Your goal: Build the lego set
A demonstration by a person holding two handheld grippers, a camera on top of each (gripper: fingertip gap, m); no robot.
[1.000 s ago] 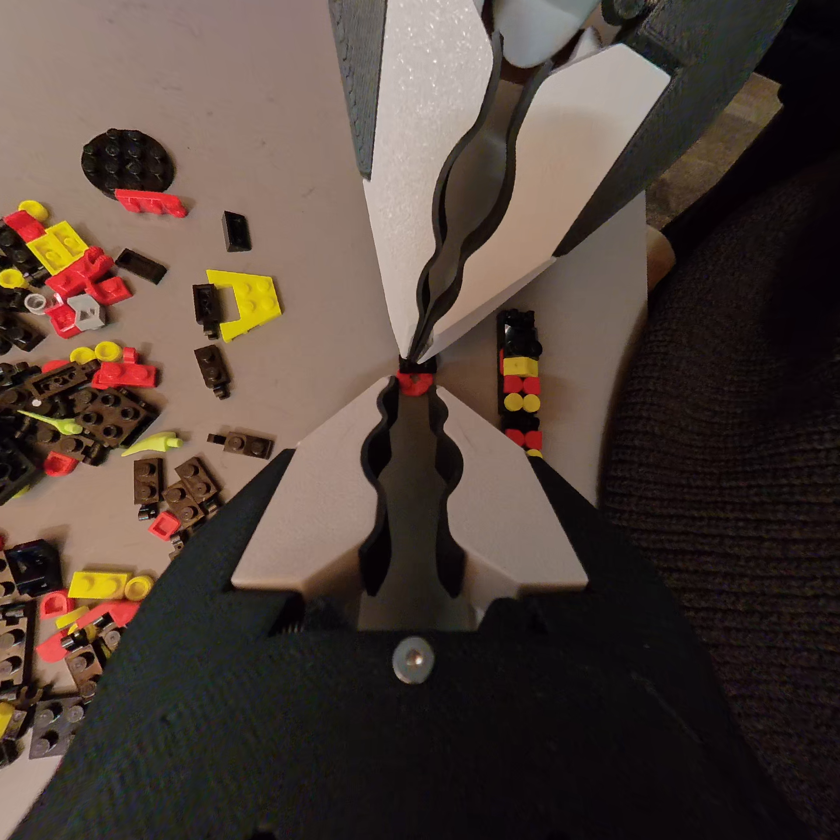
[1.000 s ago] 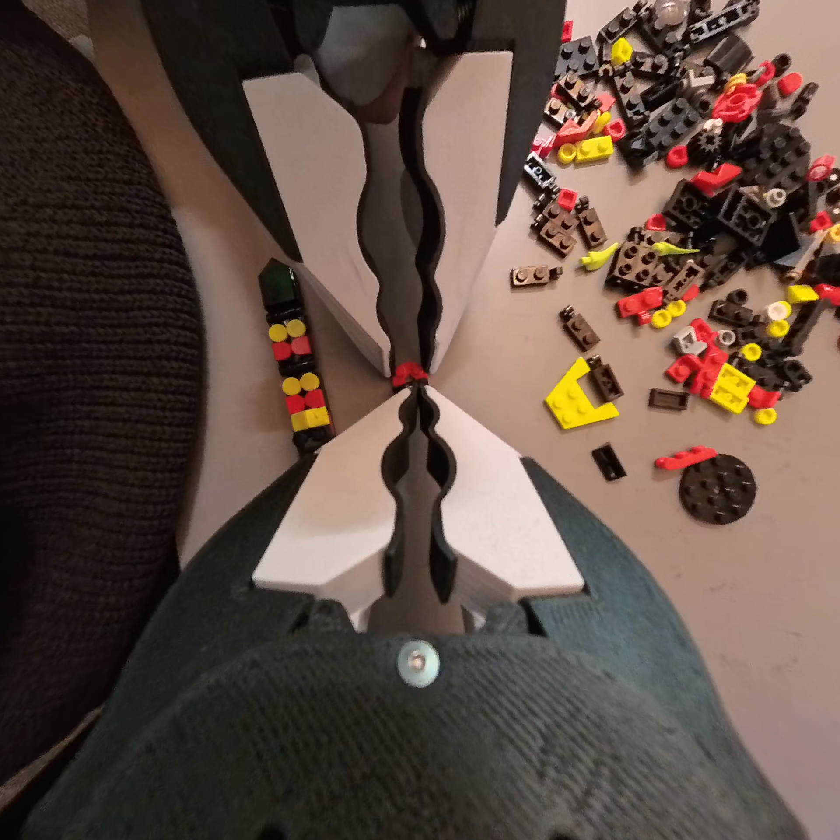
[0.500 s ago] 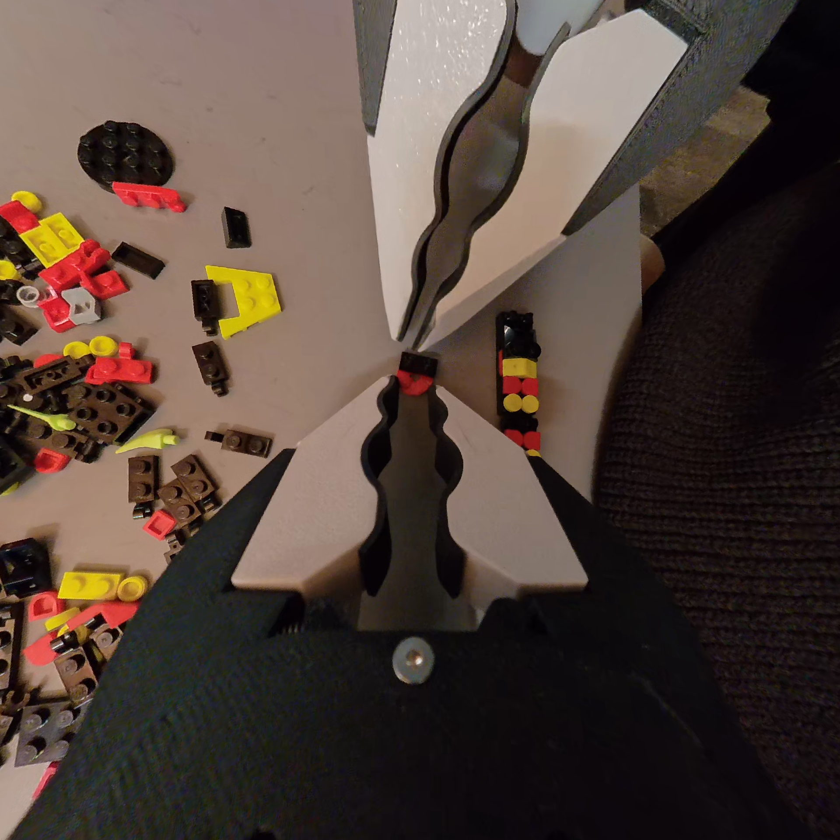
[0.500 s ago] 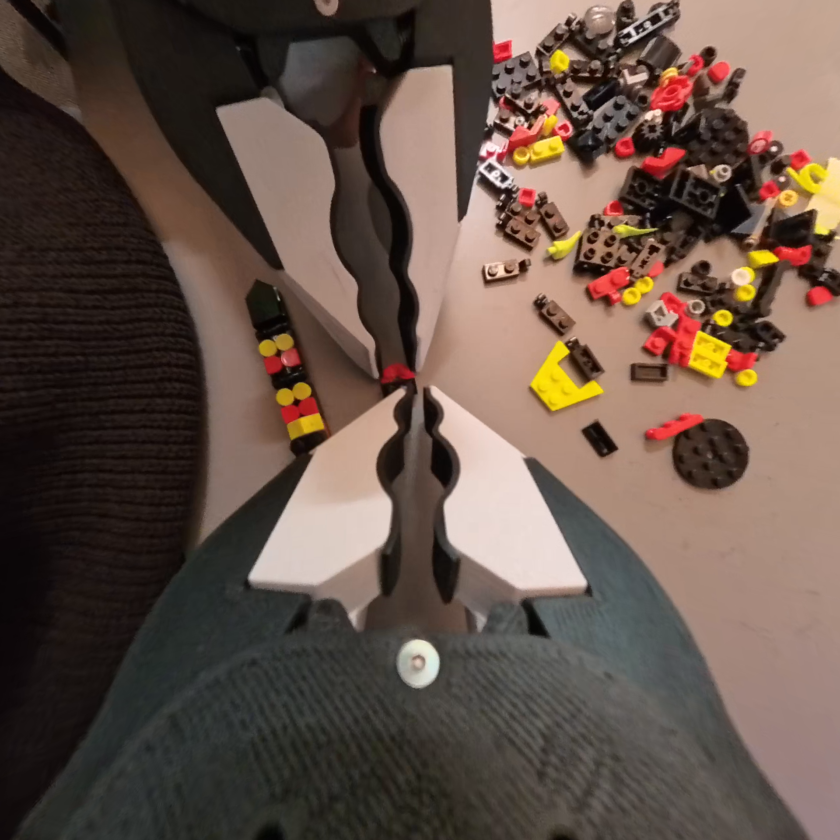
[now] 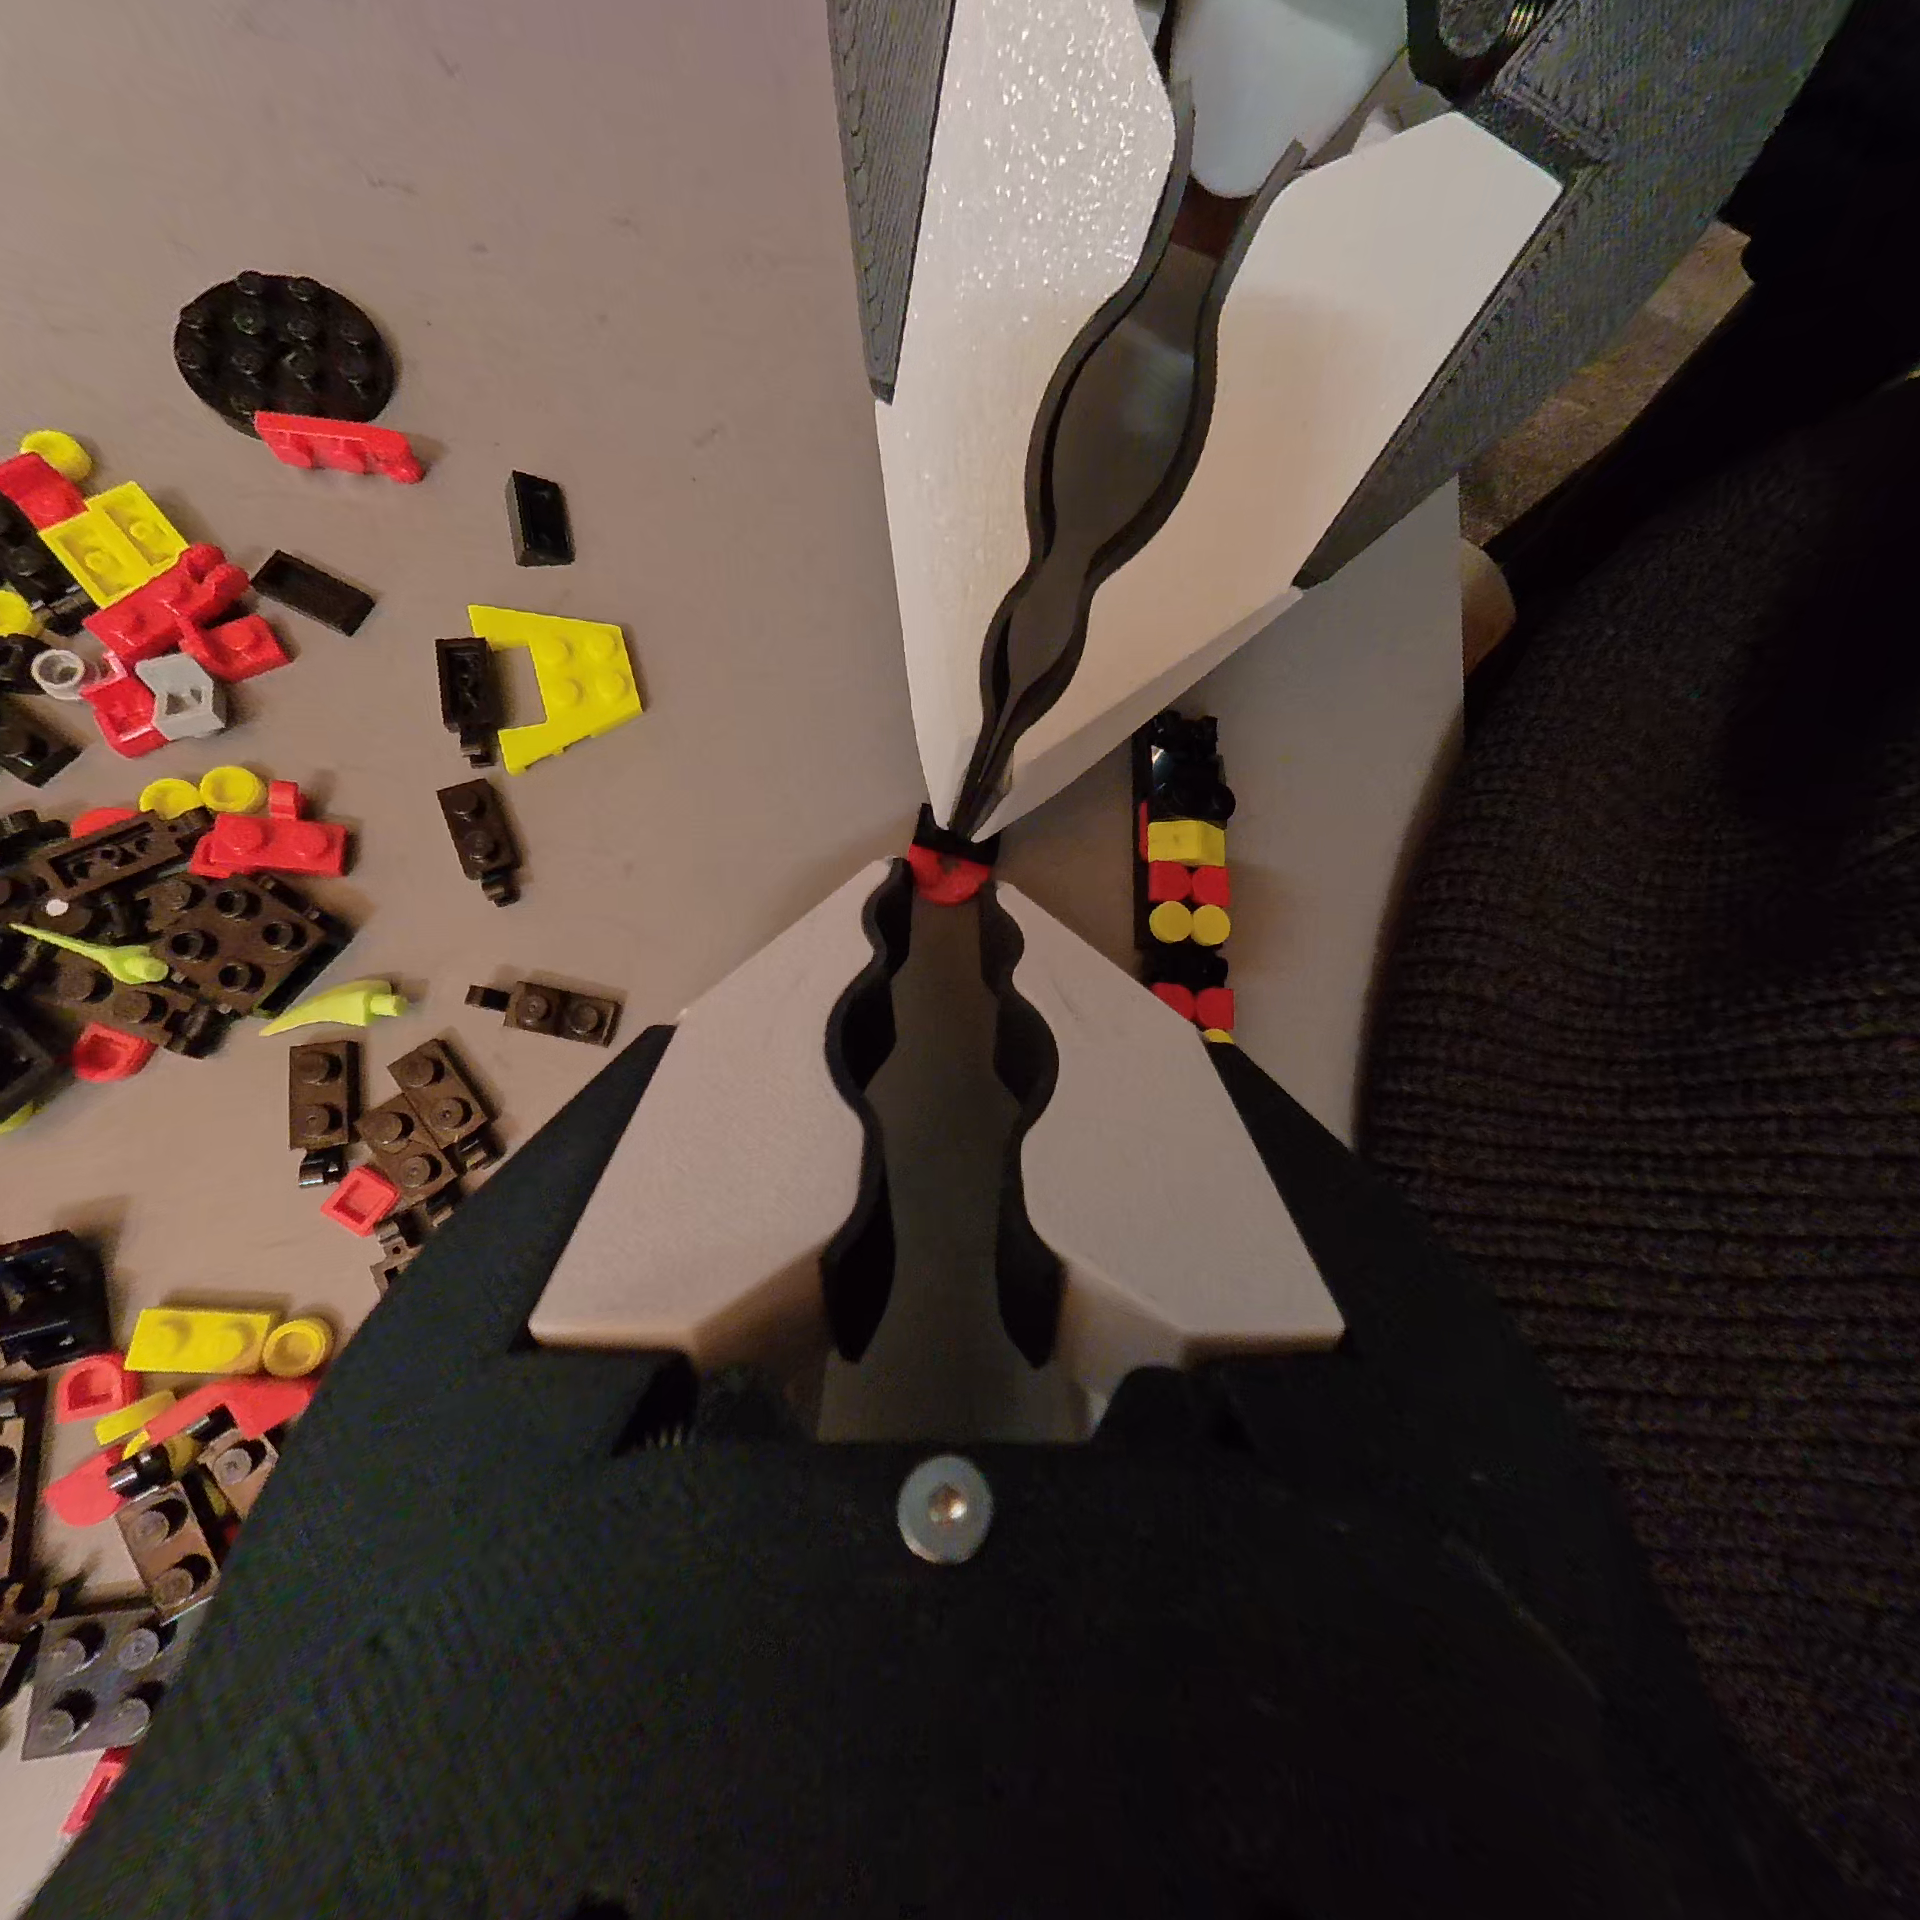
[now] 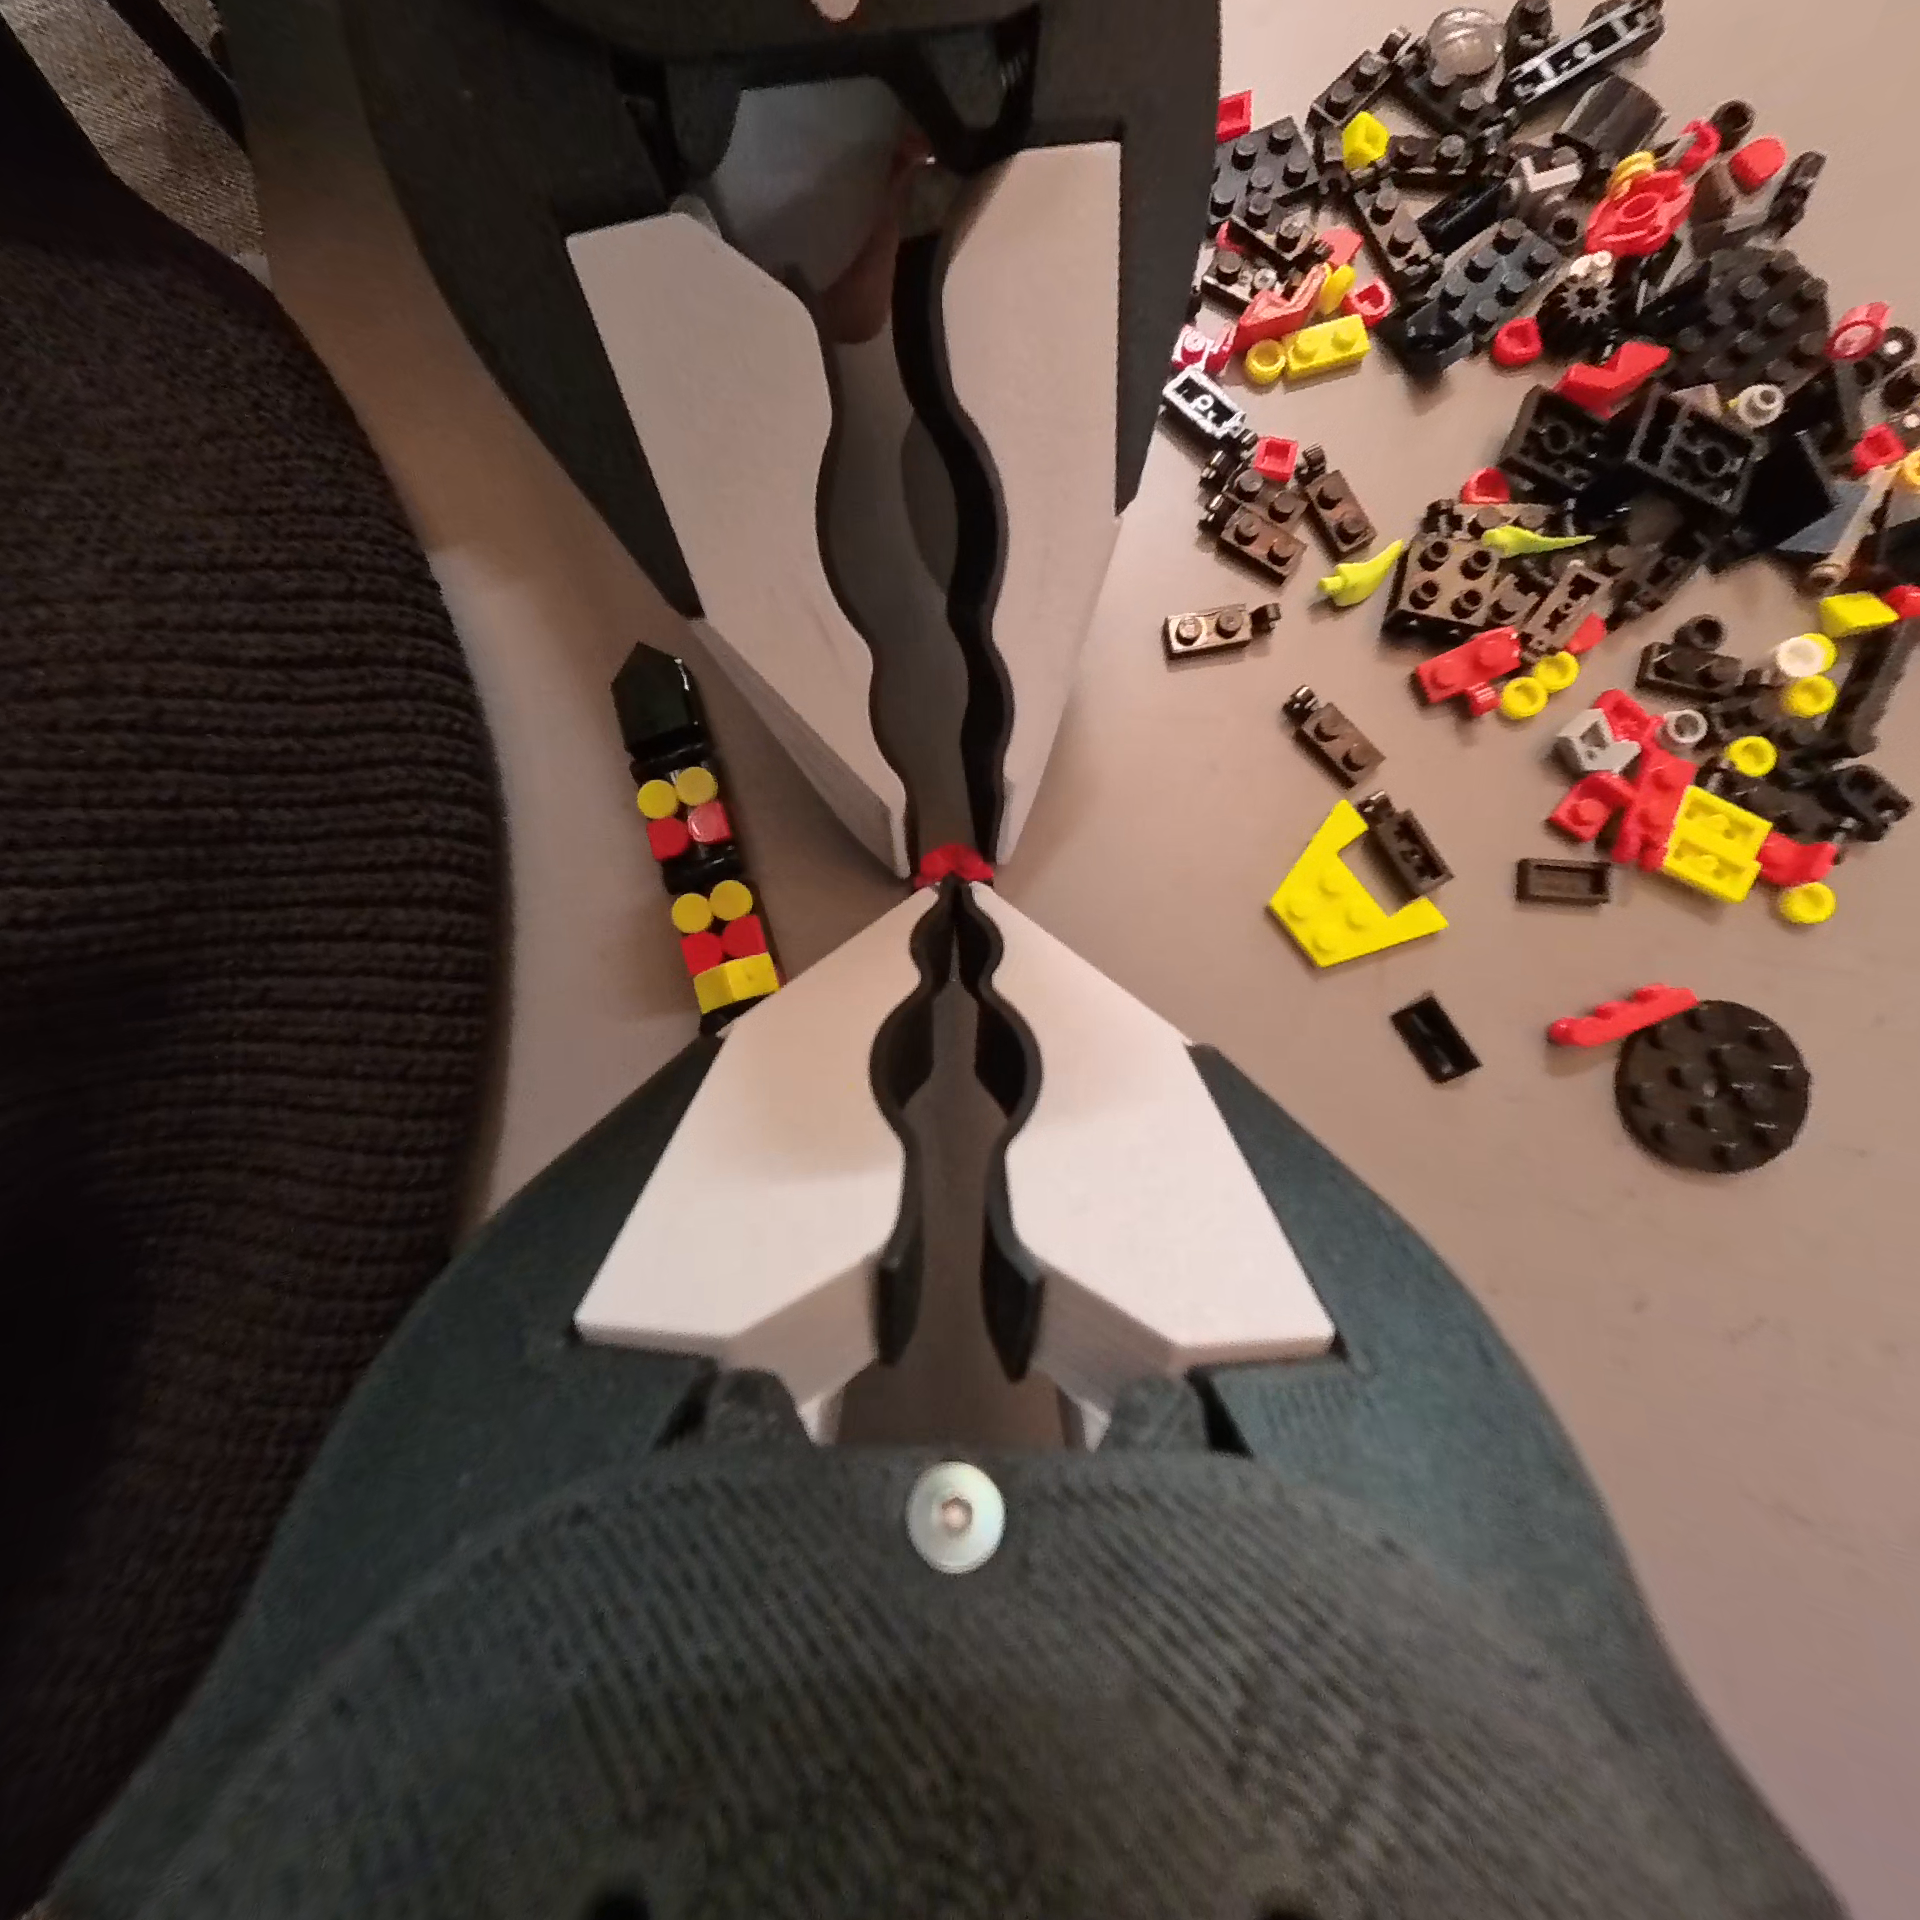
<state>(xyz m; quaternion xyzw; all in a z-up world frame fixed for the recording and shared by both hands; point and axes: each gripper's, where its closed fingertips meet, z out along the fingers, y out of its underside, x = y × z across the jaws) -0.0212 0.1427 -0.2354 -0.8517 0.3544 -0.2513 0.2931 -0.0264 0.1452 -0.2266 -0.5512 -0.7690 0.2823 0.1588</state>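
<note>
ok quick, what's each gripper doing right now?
Left gripper: shut on the red piece.
Right gripper: shut on a black piece, tip to tip with the left.

My tongs have a rough black plastic body (image 5: 935,1714) with fine lines in it, and one shiny metal screw (image 5: 943,1507). The white plastic fingers (image 5: 717,1174) look smooth and dull, with black wavy rubbery pads (image 5: 868,1049) inside. The little red plastic brick (image 5: 945,878) is smooth and a bit shiny. The black, red and yellow plastic brick strip (image 6: 701,852) is glossy. The grey table top (image 5: 623,208) is flat and matt. The dark knitted cloth (image 5: 1683,1039) looks bumpy and soft.
</note>
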